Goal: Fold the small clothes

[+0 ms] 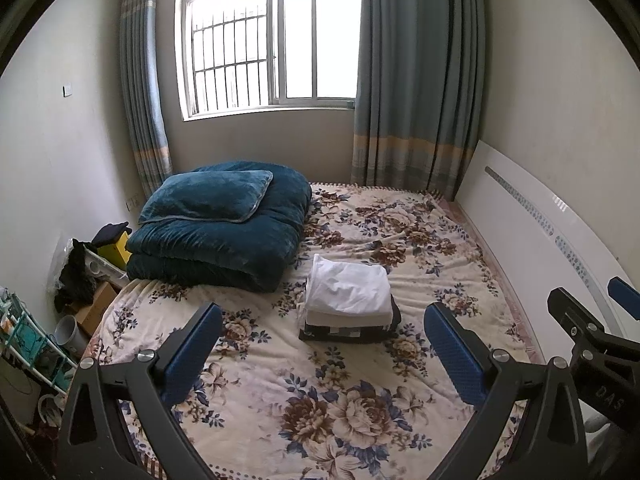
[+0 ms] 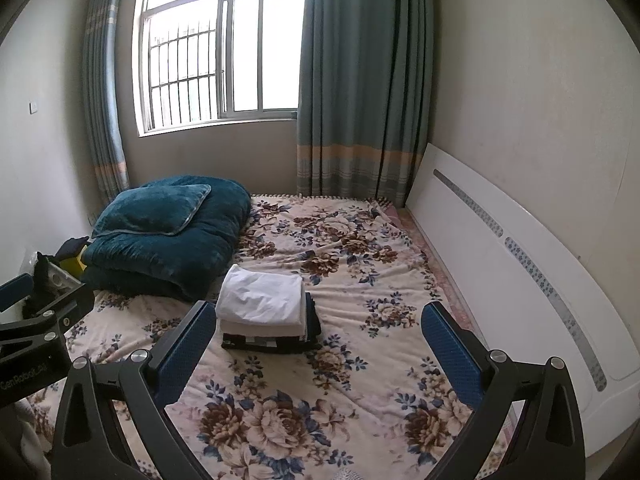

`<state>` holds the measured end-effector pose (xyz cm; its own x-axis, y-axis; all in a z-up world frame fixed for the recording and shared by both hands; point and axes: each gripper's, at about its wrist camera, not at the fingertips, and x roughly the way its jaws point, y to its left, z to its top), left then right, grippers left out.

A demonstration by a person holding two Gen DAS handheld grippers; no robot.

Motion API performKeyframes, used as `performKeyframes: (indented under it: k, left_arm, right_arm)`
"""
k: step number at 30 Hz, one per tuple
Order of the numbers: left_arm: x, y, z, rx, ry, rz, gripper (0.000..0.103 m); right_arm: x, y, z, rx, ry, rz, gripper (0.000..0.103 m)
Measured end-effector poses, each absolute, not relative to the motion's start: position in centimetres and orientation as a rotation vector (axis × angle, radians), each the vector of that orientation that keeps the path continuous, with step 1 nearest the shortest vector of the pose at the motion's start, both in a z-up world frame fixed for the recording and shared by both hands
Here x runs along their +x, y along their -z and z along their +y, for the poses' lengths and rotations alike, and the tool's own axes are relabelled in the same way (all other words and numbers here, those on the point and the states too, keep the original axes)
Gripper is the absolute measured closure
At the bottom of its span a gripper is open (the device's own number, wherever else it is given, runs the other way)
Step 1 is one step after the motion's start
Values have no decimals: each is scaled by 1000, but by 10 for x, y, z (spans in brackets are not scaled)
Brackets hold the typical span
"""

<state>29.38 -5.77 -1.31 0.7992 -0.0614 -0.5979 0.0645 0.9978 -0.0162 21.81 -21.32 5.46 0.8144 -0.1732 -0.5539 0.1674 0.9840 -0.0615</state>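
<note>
A stack of folded clothes (image 1: 349,307) sat on the bed (image 1: 360,420), on its floral blanket (image 2: 344,248), with a white garment (image 2: 260,298) on top, a cream layer under it and dark pieces at the bottom.

The left claw (image 1: 322,356) hovered above the blanket with its jaws spread wide and nothing between them. In the left wrist view the stack lay ahead of it, beyond the fingertips and roughly centred in the gap, well apart from both blue pads (image 1: 192,354).

The right claw (image 2: 320,356) was likewise wide open and empty. In its own view the stack lay ahead and toward its left finger, close to that fingertip in the picture; whether they touched could not be told. The right claw's finger showed at the right edge of the left wrist view, and the left claw's at the left edge of the right wrist view.

A folded teal quilt (image 1: 224,236) with a pillow (image 1: 208,196) on it lay further back on the bed, left of the stack.
</note>
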Motion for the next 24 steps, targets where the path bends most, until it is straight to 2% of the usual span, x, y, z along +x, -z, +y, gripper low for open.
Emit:
performKeyframes:
  k: [24]
  left_arm:
    - [289, 11, -55, 5, 59, 637, 0]
  right_arm:
    - [208, -56, -202, -3, 187, 584, 0]
